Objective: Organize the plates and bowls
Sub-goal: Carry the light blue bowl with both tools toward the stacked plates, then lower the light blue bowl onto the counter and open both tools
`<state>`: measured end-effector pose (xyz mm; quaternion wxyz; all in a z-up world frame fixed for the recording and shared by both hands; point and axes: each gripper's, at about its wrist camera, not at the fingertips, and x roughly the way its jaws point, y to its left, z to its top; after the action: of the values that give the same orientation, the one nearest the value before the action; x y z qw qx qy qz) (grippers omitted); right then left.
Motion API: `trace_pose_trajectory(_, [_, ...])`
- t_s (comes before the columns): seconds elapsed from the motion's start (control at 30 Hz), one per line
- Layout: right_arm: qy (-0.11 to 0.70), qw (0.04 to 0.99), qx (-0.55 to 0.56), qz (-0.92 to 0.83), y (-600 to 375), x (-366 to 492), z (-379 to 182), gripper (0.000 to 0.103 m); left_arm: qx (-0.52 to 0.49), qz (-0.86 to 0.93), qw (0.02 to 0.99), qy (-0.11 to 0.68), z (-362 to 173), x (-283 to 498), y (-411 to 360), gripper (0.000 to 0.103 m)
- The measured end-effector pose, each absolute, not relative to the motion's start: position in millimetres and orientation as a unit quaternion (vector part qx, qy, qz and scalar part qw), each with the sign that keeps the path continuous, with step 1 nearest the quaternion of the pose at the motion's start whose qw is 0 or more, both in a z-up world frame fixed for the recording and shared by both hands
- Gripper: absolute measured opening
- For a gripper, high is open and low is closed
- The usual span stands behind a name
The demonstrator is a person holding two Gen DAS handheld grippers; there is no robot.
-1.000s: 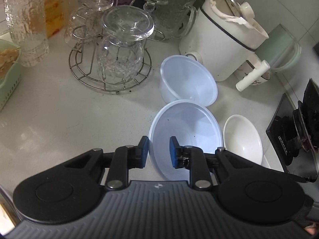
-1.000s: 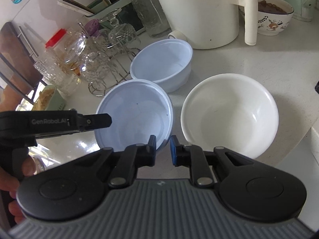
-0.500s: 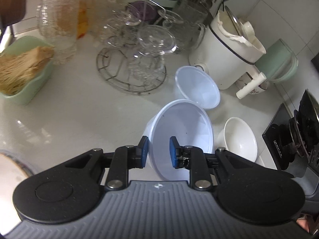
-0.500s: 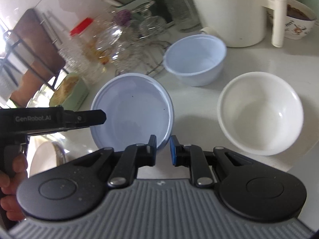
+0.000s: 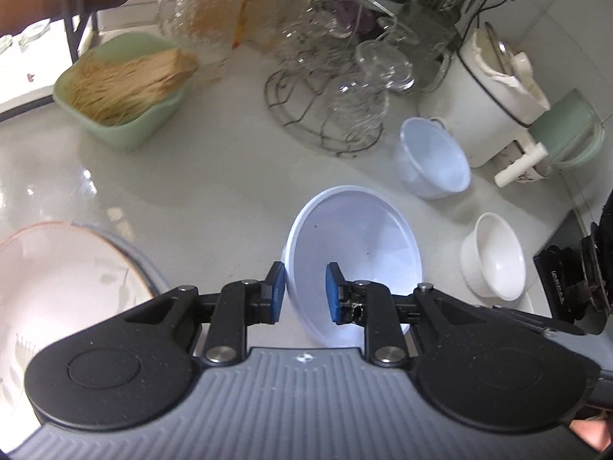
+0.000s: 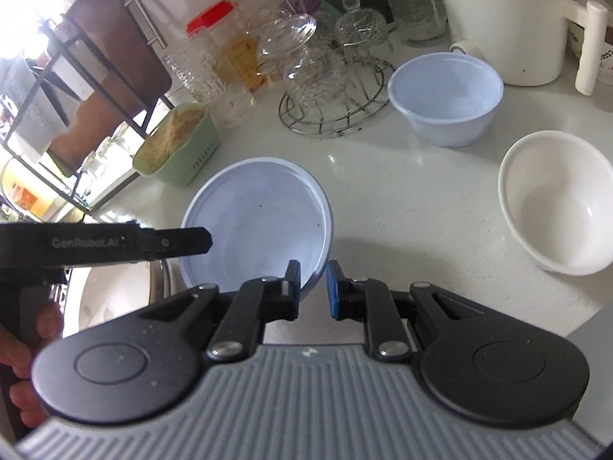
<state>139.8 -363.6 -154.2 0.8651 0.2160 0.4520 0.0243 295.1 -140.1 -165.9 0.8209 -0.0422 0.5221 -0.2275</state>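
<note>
My left gripper (image 5: 305, 293) is shut on the near rim of a pale blue bowl (image 5: 356, 245) and holds it tilted above the counter; the bowl also shows in the right wrist view (image 6: 256, 226). My right gripper (image 6: 313, 289) is shut on the bowl's opposite rim. The left gripper's finger (image 6: 168, 243) crosses the right wrist view. A second pale blue bowl (image 5: 433, 163) (image 6: 446, 97) and a white bowl (image 5: 494, 257) (image 6: 557, 201) stand on the white counter. A white plate with an orange rim (image 5: 57, 287) lies at the lower left.
A wire rack of upturned glasses (image 5: 345, 96) (image 6: 329, 76) stands behind the bowls. A green tray of noodles (image 5: 126, 88) (image 6: 178, 142) is at the left. A white pot with a handle (image 5: 494, 99) (image 6: 509, 19) and a stove (image 5: 582, 276) are at the right.
Both grippers have lifted the pale blue bowl and carried it left and back from the other bowls. The plate has come into the left wrist view.
</note>
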Motion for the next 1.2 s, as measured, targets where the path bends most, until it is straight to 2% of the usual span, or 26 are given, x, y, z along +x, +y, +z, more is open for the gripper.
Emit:
trace_pose_trajectory(0.67, [0.479, 0.852, 0.212, 0.014, -346.6, 134.1, -170.7, 0.020, 0.019, -0.220, 0.806, 0.548, -189.3, 287.3, -140.0, 0.028])
trace_pose_trajectory(0.83, [0.479, 0.855, 0.200, 0.004, -343.2, 132.3, -165.7, 0.021, 0.014, -0.218, 0.811, 0.543, -184.2, 288.1, -135.8, 0.045])
trace_pose_trajectory(0.9, [0.475, 0.858, 0.196, 0.000, -342.3, 130.2, -162.6, 0.037, 0.016, -0.220, 0.815, 0.536, -179.1, 287.8, -135.1, 0.048])
trace_pose_trajectory(0.93, [0.471, 0.860, 0.196, -0.003, -342.4, 128.3, -160.8, 0.054, 0.013, -0.222, 0.816, 0.533, -175.5, 287.5, -133.9, 0.050])
trace_pose_trajectory(0.97, [0.465, 0.863, 0.196, -0.006, -342.4, 126.0, -158.7, 0.067, 0.010, -0.225, 0.818, 0.529, -172.1, 287.1, -132.8, 0.053])
trace_pose_trajectory(1.07, [0.455, 0.869, 0.193, -0.022, -342.5, 119.2, -153.1, 0.078, 0.026, -0.226, 0.826, 0.516, -160.9, 285.1, -130.9, 0.055])
trace_pose_trajectory(1.2, [0.444, 0.876, 0.185, -0.033, -340.6, 108.8, -143.3, 0.078, 0.035, -0.232, 0.830, 0.506, -145.8, 281.7, -126.2, 0.059])
